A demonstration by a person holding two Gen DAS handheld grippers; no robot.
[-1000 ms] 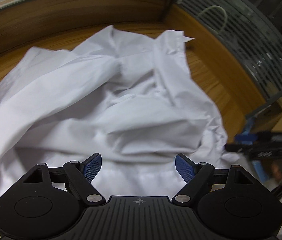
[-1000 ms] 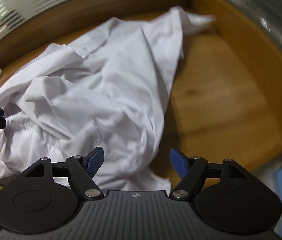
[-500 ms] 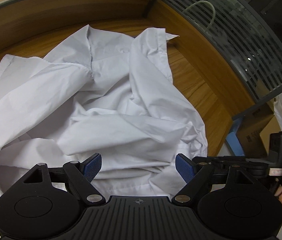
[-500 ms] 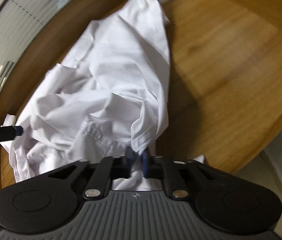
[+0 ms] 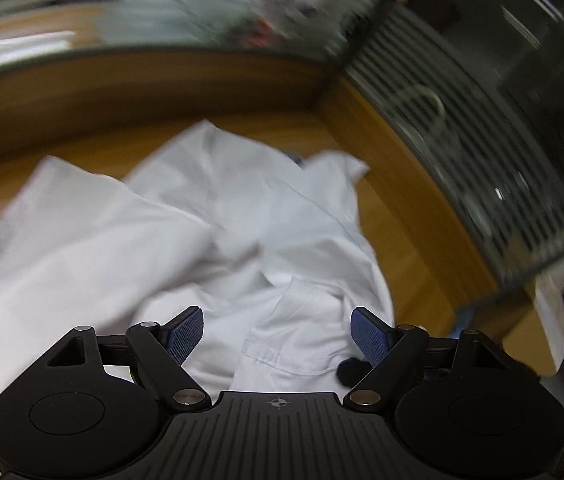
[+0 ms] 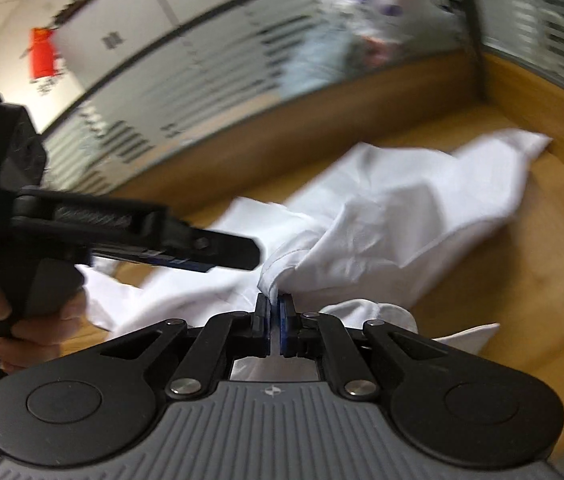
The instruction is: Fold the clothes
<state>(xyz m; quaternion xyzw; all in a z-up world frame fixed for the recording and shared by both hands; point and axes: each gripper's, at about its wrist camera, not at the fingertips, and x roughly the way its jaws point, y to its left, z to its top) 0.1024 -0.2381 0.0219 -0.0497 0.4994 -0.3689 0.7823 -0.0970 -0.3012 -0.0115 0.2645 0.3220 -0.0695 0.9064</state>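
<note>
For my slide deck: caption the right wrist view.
Right gripper, jaws shut on a crumpled white cotton shirt, lifts its edge off the wooden table.

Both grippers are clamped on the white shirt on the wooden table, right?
Not both. The right gripper is shut on the white shirt, as the right wrist view shows. In the left wrist view the left gripper has its jaws wide apart, gripping nothing. The wooden table part holds.

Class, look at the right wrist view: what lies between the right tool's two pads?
A pinched fold of the white shirt sits between the right tool's pads, seen in the right wrist view.
</note>
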